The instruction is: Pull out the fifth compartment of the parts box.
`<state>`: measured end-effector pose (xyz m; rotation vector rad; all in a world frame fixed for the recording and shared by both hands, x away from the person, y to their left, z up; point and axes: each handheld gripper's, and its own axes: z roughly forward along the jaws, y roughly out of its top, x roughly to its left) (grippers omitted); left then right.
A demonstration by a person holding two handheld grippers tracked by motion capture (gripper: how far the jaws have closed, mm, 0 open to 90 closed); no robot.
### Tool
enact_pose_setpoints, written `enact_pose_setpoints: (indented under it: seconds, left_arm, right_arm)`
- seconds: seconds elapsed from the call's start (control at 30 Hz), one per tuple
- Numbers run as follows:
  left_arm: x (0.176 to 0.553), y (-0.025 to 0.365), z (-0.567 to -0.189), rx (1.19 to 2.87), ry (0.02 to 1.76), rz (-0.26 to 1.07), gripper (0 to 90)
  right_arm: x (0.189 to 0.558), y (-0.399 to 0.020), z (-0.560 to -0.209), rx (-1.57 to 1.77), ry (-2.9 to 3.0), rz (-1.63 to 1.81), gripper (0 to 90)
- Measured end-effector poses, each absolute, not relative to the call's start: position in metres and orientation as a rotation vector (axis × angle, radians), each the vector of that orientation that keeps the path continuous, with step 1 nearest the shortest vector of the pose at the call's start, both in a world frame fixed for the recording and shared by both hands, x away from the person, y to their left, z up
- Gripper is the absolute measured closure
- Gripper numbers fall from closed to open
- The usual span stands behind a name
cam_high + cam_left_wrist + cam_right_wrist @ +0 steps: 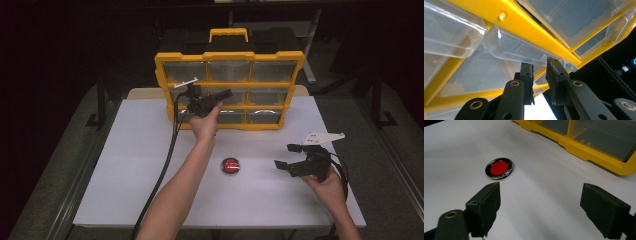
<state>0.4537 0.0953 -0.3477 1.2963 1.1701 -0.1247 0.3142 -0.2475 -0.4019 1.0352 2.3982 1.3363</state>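
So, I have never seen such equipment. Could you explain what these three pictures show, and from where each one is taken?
A person holds a two-jaw tool in each hand at a white table. One camera looks down from above; one rides on each tool. The left gripper reaches up to a clear drawer of the yellow organizer, its jaws a little apart and closed on nothing. The right gripper hangs wide open and holds nothing, near a small red disc lying on the table.
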Motion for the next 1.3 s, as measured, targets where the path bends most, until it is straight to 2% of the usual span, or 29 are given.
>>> enact_pose_setpoints:
  seconds: [0.43, 1.3]
  left_arm:
    - [0.445, 0.1, -0.351, 1.207, 1.206, -0.142, 80.2]
    - [0.433, 0.107, -0.352, 1.194, 1.197, -0.209, 80.6]
  right_arm:
    - [0.314, -0.248, -0.403, 1.041, 2.406, 1.335, 15.7]
    - [0.313, -0.248, -0.403, 1.039, 2.404, 1.328, 15.6]
